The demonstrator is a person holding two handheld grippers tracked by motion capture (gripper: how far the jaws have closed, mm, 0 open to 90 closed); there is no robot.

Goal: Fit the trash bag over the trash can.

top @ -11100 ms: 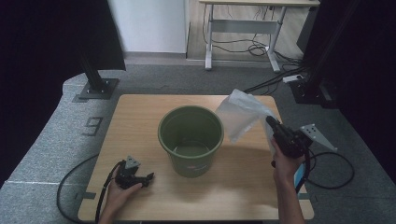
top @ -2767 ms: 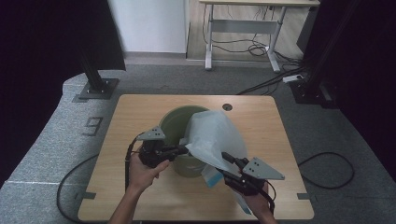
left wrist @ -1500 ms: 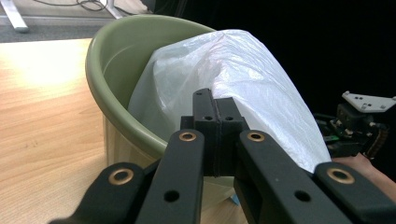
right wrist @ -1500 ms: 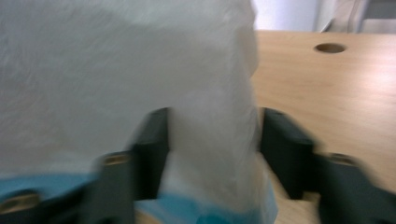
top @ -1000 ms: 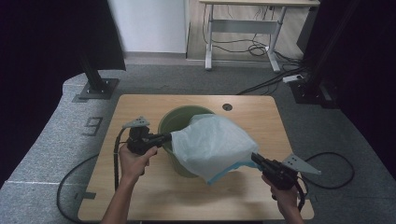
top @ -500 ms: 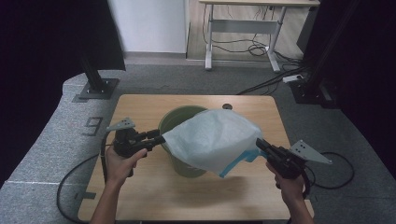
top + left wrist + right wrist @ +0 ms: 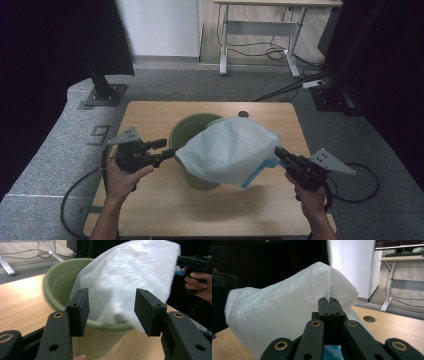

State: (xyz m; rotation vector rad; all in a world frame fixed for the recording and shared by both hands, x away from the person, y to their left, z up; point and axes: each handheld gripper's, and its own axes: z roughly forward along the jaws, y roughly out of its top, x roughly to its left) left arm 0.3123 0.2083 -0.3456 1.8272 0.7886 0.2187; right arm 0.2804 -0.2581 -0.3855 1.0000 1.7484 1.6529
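A green bucket (image 7: 184, 129) stands mid-table, and a white plastic bag (image 7: 230, 149) with a blue drawstring edge lies puffed over its right side. My right gripper (image 7: 278, 152) holds the bag's right edge; in the right gripper view its jaws (image 7: 329, 302) are shut on a pinch of the bag (image 7: 282, 307). My left gripper (image 7: 170, 152) sits at the bag's left end. Its jaws (image 7: 112, 307) have just been opening and now stand apart. The bag (image 7: 130, 275) and bucket rim (image 7: 53, 285) lie beyond them, untouched by the pads.
The wooden table (image 7: 150, 112) has a round hole (image 7: 243, 114) behind the bucket. Cables trail off the left and right table edges onto grey carpet. A black stand base (image 7: 104, 94) sits at the back left, and a desk frame (image 7: 260, 30) stands farther back.
My left gripper has let go of the bag's left edge, opened, and drawn back to the left. My right gripper has lifted its edge, and the bag has puffed up over the bucket.
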